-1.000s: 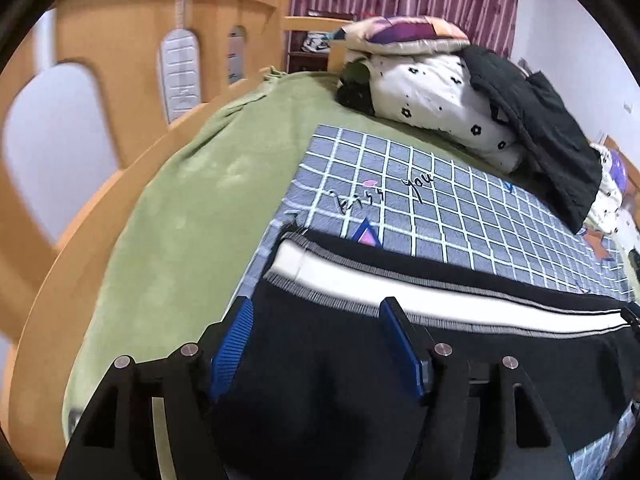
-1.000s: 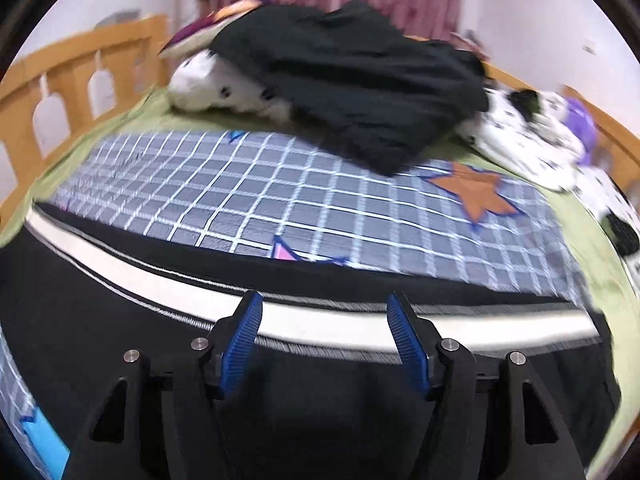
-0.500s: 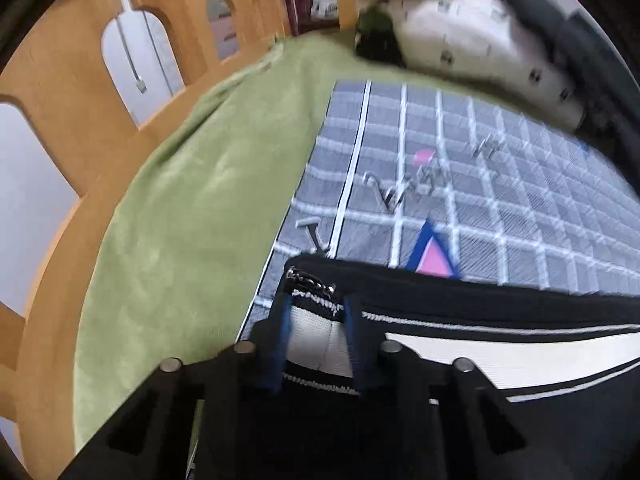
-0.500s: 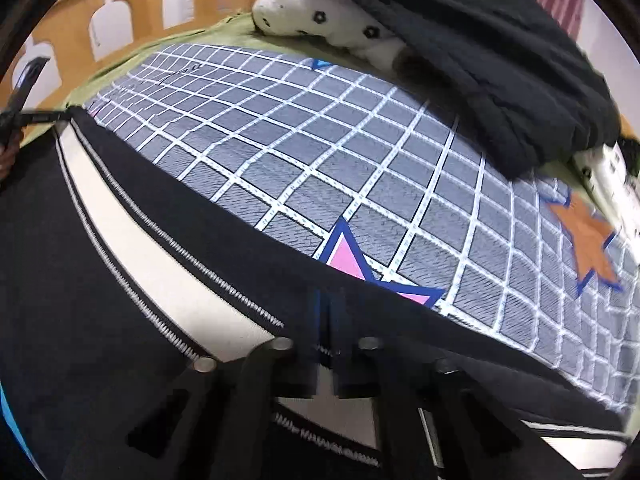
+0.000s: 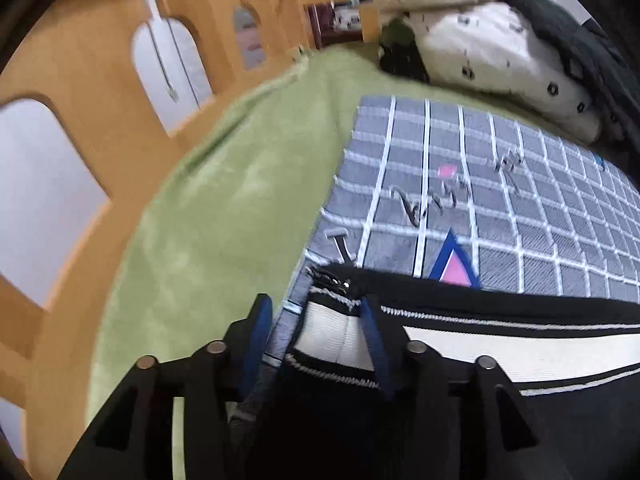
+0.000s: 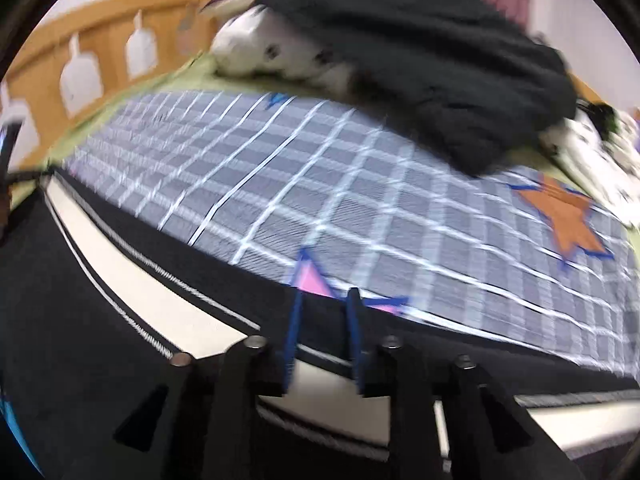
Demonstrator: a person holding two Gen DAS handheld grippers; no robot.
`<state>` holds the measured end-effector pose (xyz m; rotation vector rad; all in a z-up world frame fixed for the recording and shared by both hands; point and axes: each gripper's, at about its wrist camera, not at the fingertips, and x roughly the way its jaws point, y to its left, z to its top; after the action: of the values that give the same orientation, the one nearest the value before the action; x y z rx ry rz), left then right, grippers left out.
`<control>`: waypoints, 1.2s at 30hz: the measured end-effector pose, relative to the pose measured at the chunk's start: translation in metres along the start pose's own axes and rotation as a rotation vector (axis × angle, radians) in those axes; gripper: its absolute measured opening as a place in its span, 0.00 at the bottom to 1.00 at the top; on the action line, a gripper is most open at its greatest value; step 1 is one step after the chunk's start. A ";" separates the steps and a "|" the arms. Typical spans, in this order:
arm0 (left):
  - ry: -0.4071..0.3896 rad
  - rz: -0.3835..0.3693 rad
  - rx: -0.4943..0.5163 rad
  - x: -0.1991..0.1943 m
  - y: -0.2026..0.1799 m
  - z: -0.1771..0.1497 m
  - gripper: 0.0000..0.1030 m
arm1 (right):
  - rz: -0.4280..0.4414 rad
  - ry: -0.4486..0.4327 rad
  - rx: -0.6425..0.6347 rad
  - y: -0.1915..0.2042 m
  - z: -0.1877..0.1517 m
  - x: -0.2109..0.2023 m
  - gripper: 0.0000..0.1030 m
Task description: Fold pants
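Black pants (image 5: pixel 460 412) with a white side stripe (image 5: pixel 500 346) are laid across a grey checked blanket (image 5: pixel 520 208) on a bed, along the near edge of both views. The blanket is spread over a green cover (image 5: pixel 208 216), and a wooden bed rail (image 5: pixel 100 92) with arched cut-outs is seen at the left.

The left gripper (image 5: pixel 316 320) is positioned at the end corner of the pants, where the stripe ends beside the blanket's edge. Its jaws have just been opening and are now set moderately apart. The corner of the fabric lies between them; the right blue pad rests against the stripe, while the left pad stands clear over the blanket edge, so no clamping is shown.

The right gripper (image 6: pixel 324 320) is placed further along the same upper edge of the pants (image 6: pixel 80 340), just in front of a pink star (image 6: pixel 310 278) printed on the blanket. Its jaws have also just been opening and are narrowly parted, with the black edge band between the pads. The view is blurred; firm pressure on the cloth cannot be confirmed.

At the far side of the bed, a black garment (image 6: pixel 420 60) is draped over a white spotted pillow (image 5: pixel 500 64). An orange star (image 6: pixel 568 216) is printed on the blanket at the right.
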<state>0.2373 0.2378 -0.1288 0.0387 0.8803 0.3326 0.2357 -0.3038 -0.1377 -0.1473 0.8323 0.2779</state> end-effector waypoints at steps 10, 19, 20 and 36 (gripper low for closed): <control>0.063 -0.142 0.024 0.025 -0.045 -0.017 0.74 | -0.155 0.040 0.071 -0.089 -0.033 0.012 0.47; 0.056 -0.108 0.024 0.008 -0.042 -0.019 0.73 | -0.166 0.041 0.139 -0.103 -0.023 0.009 0.32; 0.052 -0.103 0.033 -0.004 -0.044 -0.024 0.73 | -0.145 0.025 0.143 -0.106 -0.022 -0.004 0.36; -0.031 -0.224 -0.018 -0.054 -0.042 -0.041 0.73 | 0.001 0.039 -0.036 -0.113 -0.011 -0.010 0.03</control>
<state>0.1858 0.1774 -0.1222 -0.0712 0.8413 0.1302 0.2552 -0.4157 -0.1356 -0.1862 0.8661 0.2922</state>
